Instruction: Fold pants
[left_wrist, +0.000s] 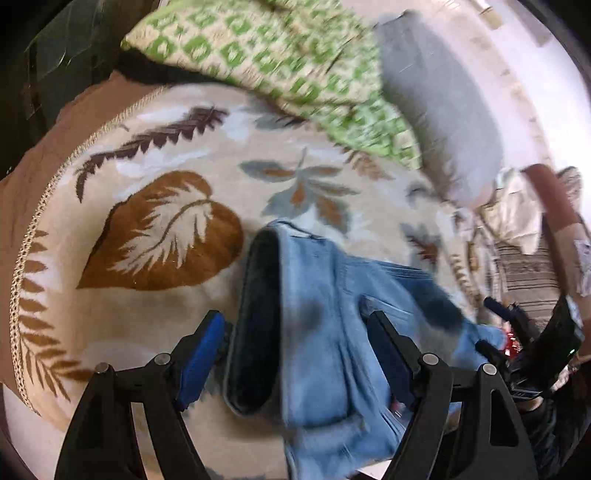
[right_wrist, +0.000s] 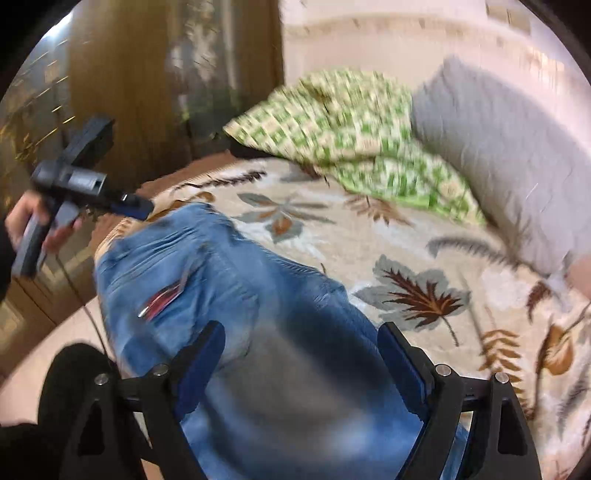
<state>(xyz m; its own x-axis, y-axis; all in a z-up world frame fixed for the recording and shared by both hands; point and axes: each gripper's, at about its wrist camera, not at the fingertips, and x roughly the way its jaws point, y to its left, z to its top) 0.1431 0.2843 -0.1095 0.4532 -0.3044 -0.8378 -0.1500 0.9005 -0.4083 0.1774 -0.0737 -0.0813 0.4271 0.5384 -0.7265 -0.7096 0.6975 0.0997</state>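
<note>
Jeans (right_wrist: 236, 295) bunched lower centre on bedspread (left_wrist: 155, 302); folding not begun. Left gripper (left_wrist: 295, 354) and right gripper (right_wrist: 303, 365) fingers wide, gripping nothing. Next: pinch waistband, spread flat.

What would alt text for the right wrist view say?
Light blue denim jeans lie on a leaf-patterned bedspread, between the open blue-padded fingers of the right tool. A green patterned pillow and grey pillow sit behind.

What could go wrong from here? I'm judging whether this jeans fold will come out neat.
1. Both grippers, left and right, stand open over the jeans, so nothing pins the denim; it may slump.
2. The jeans lie bunched near the edge of the leaf-print bedspread and might slide off.
</note>
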